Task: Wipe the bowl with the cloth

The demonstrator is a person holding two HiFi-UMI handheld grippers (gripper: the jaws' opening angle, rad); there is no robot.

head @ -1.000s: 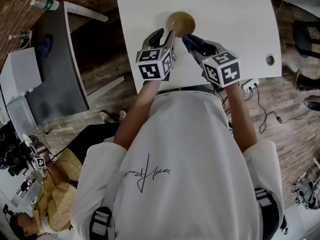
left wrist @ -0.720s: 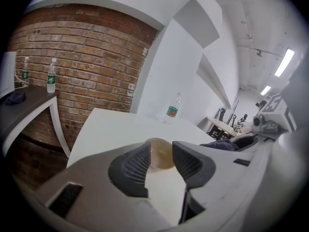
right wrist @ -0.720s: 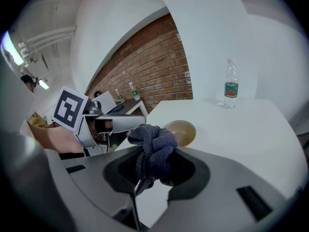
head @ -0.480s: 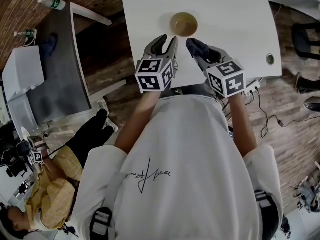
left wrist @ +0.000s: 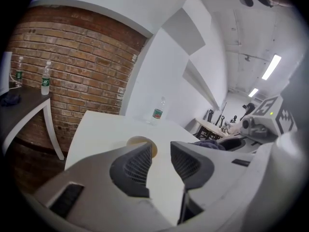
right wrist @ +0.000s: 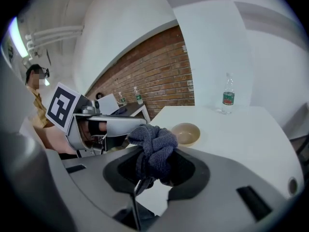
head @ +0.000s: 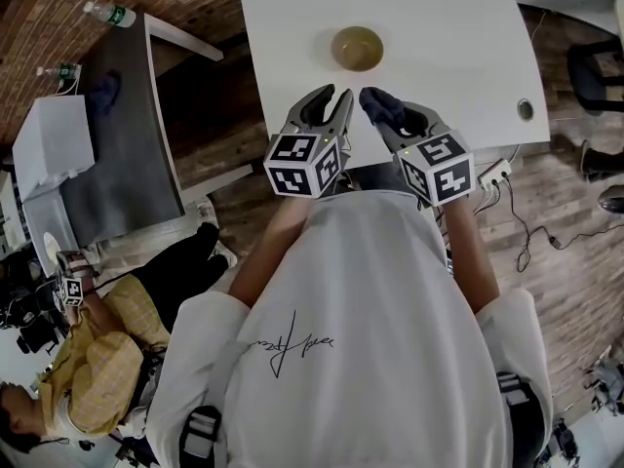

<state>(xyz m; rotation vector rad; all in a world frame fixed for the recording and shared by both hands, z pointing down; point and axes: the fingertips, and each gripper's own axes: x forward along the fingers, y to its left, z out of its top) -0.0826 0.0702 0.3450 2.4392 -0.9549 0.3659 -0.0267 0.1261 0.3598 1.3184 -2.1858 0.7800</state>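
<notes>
A tan bowl [head: 357,48] [left wrist: 143,143] [right wrist: 186,133] stands empty on the white table [head: 458,57]. Both grippers hover over the table's near edge, short of the bowl. My left gripper [head: 328,97] [left wrist: 159,162] has nothing between its jaws, and they are closing. My right gripper [head: 383,105] [right wrist: 153,170] is shut on a bunched dark grey cloth [head: 379,101] [right wrist: 153,151] that sticks up out of its jaws.
A water bottle [left wrist: 158,110] [right wrist: 228,97] stands at the table's far edge. A hole [head: 526,110] is set in the table's right corner. A grey side table [head: 117,144] with bottles stands to the left; a seated person [head: 88,359] is at lower left.
Both grippers have drawn back from the bowl toward the table's near edge. The left jaws have narrowed. The cloth stays in the right gripper.
</notes>
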